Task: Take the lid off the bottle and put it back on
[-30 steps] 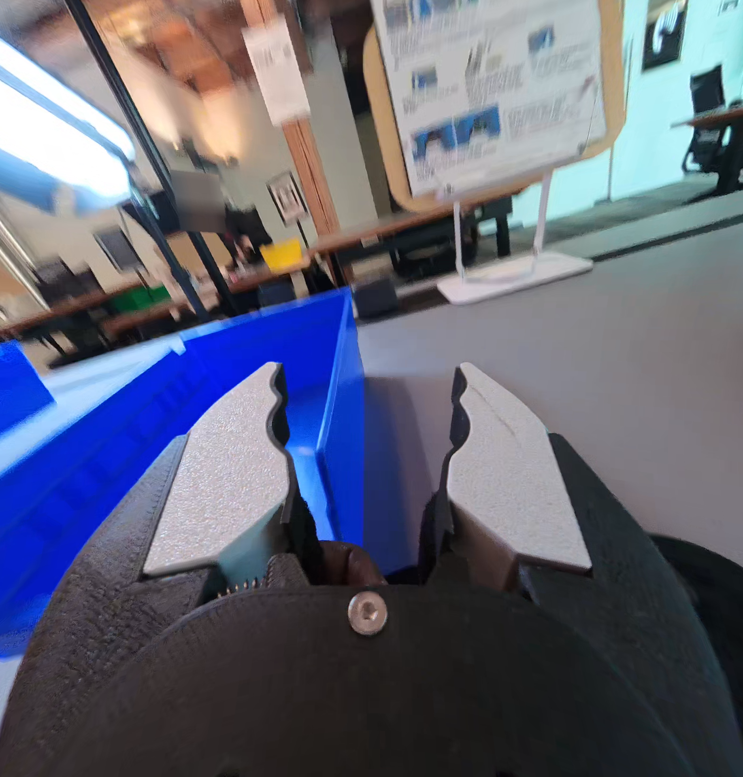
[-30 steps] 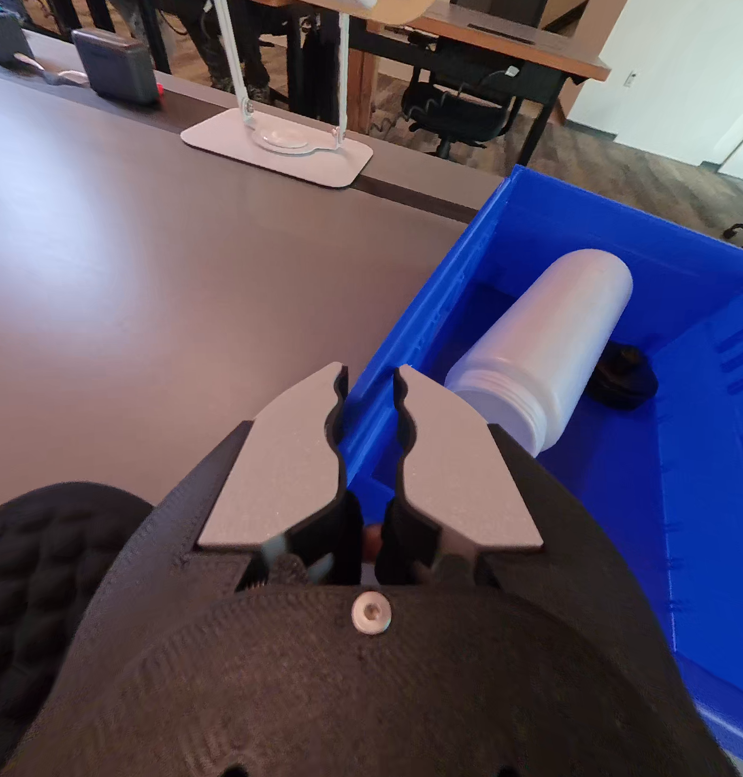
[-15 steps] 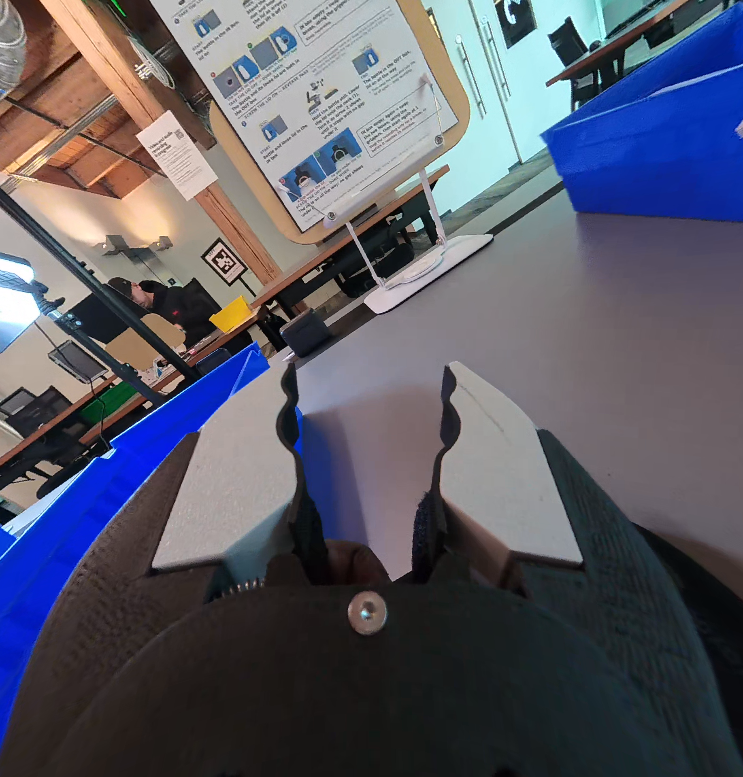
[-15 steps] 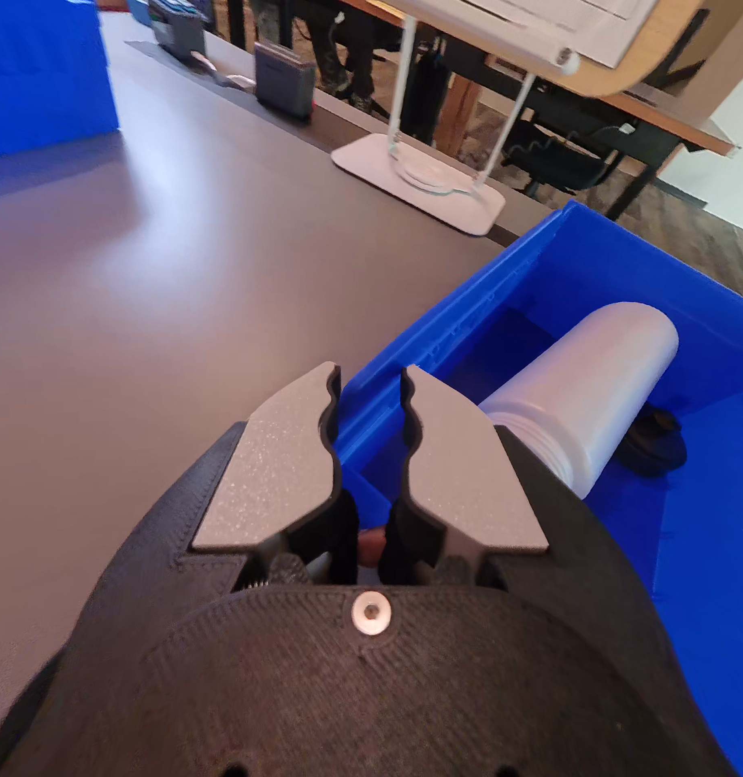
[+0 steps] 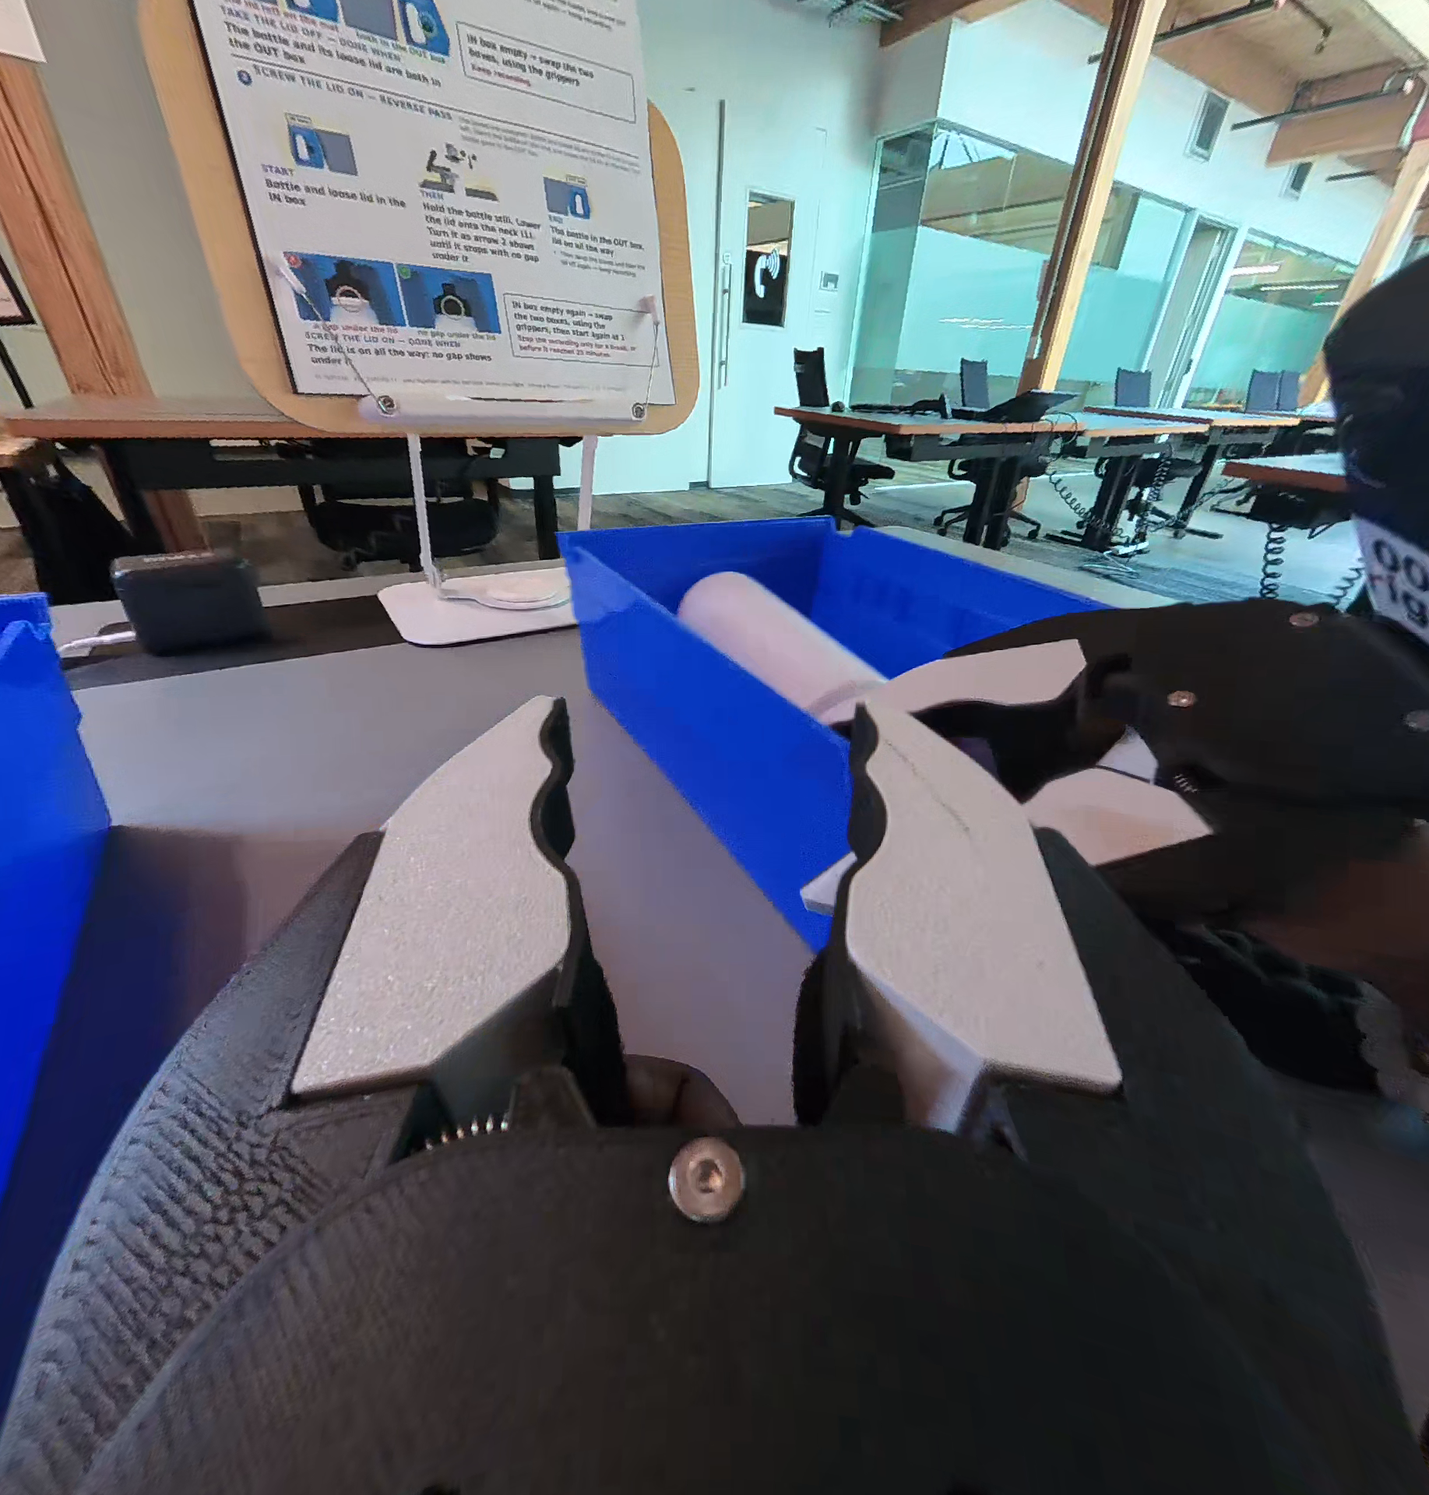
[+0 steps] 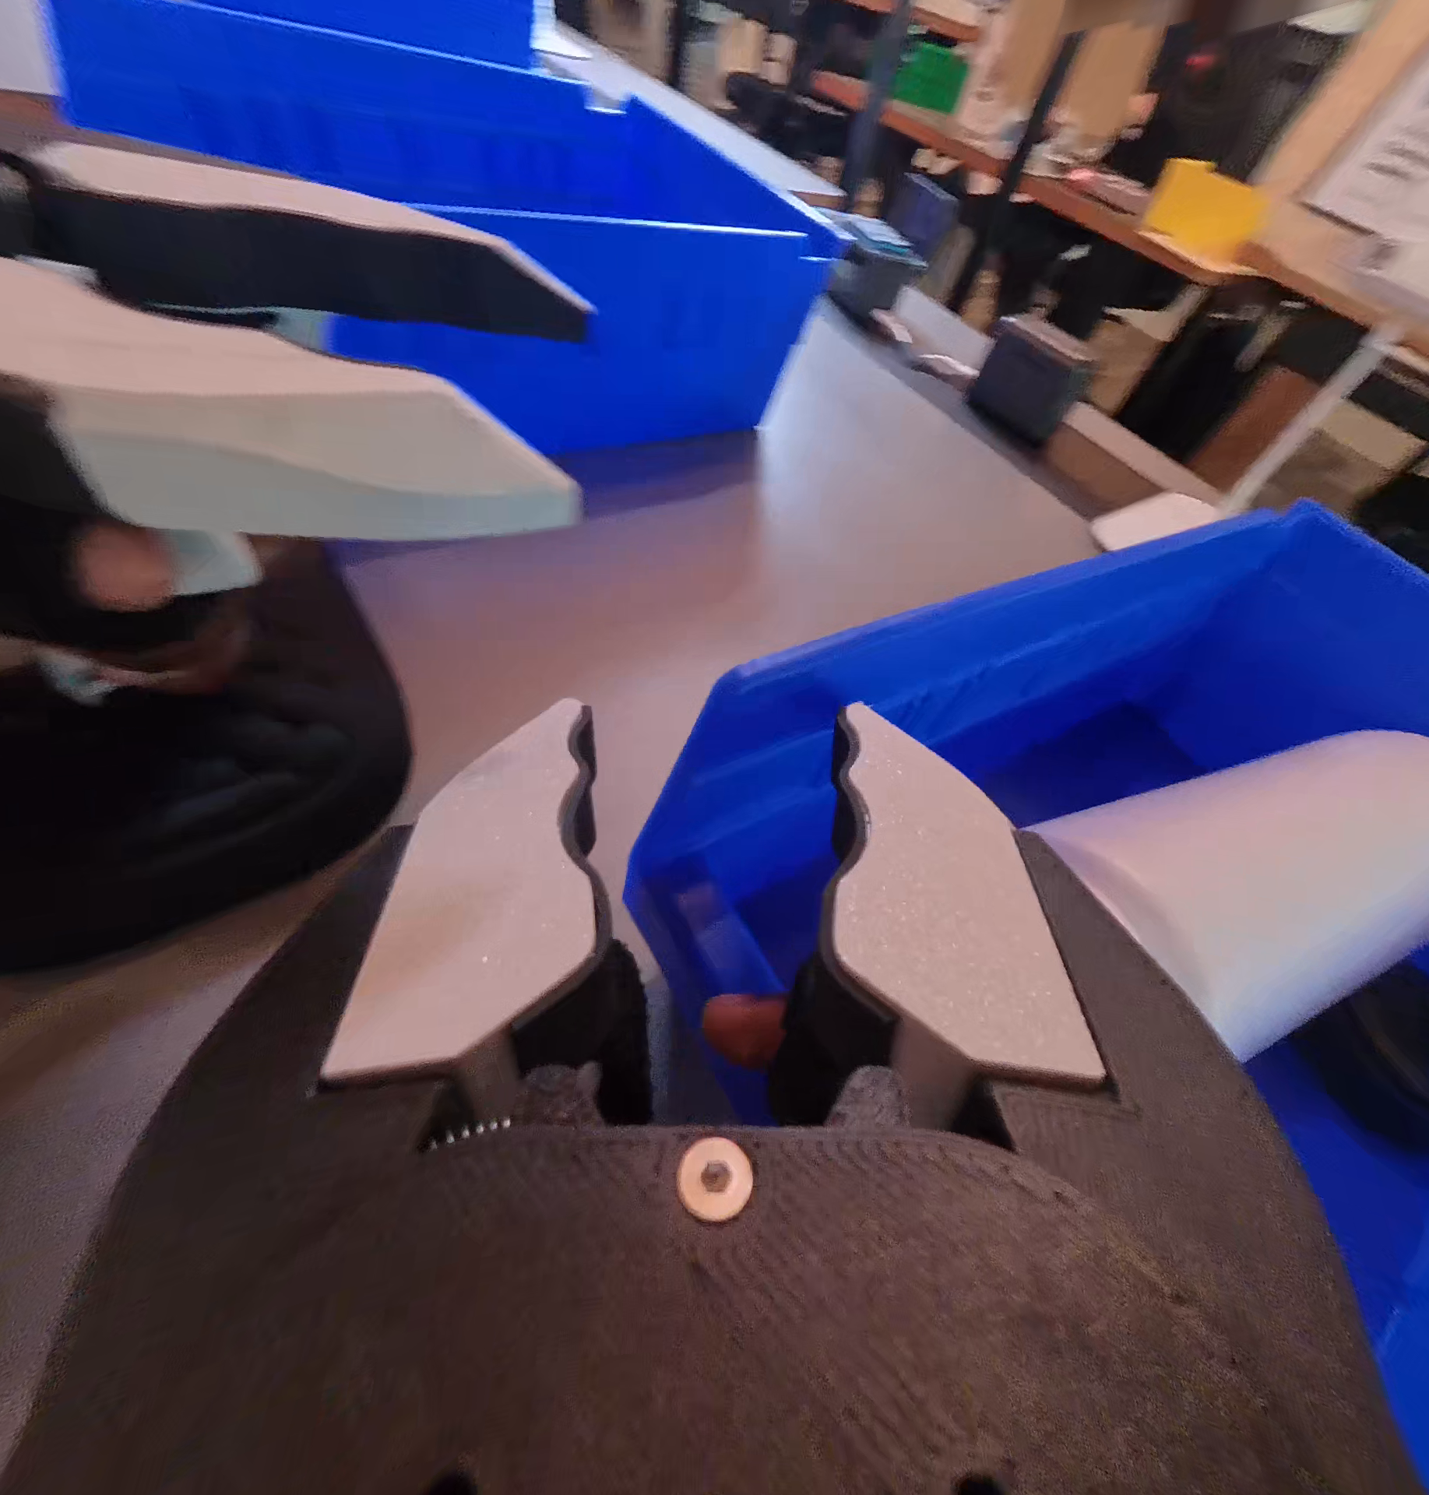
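Resting on a grey table (image 5: pixel 306 752) in an office, 2 blue bins (image 5: pixel 695 728); both tools spread, empty.

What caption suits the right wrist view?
Open right tool poised at the blue bin holding a white bottle on its side.

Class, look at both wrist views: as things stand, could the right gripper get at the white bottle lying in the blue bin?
Probably yes. The right gripper is open and empty at the blue bin corner, the white bottle lies uncovered just beyond, and the bin is open-topped. It must clear the bin wall first.
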Demonstrator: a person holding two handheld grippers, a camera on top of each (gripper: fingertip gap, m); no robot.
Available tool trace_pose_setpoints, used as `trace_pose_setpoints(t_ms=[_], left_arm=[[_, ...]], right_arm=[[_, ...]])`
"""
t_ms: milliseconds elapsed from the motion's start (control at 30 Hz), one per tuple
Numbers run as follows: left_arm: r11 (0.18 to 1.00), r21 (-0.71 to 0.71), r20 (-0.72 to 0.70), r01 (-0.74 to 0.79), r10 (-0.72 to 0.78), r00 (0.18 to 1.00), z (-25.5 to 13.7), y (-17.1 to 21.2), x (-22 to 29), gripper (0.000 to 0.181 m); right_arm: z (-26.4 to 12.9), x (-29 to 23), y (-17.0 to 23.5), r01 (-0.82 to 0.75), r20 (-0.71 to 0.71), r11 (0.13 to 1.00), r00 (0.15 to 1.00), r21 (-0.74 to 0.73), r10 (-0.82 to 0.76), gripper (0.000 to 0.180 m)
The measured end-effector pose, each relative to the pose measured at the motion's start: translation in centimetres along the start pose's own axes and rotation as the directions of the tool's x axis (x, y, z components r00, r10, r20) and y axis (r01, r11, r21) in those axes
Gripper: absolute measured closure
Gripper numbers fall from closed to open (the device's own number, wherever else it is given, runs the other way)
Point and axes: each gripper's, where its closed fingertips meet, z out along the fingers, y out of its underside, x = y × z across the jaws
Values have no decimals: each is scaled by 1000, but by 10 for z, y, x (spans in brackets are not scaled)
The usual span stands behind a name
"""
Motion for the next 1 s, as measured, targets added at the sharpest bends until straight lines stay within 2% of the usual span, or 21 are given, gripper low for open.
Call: trace_pose_setpoints(t_ms=[67,133,233,333,400,433,467,600,1000], left_arm=[[1000,-8,-1,1,-1,1000,4,1,3,114],[999,-36,8,-17,17,1000,9,6,6,115],[995,-87,-9,-53,53,999,23,13,15,114],[968,-218,-20,-123,121,992,42,32,24,117],[929,-304,18,-212,228,973,50,44,18,139],[915,-316,32,-251,274,961,52,46,16,160],[904,-330,70,-273,312,948,52,46,10,163],[883,-372,216,-286,382,898,44,43,-24,169],[874,-434,425,-219,413,805,0,37,-110,167]], right_arm=[[-7,-12,-13,-26,98,999,995,43,22,125],[-26,-5,-31,-70,115,990,992,120,57,125],[-62,32,-41,-66,-18,977,997,201,71,123],[-107,80,-41,-47,-208,951,971,306,115,128],[-136,118,-38,-39,-357,928,916,371,181,134],[-146,133,-33,-51,-410,923,885,381,218,135],[-152,144,-25,-71,-444,925,862,373,245,135],[-152,159,2,-117,-478,944,839,309,260,133],[-123,145,14,-109,-448,969,872,221,200,133]])
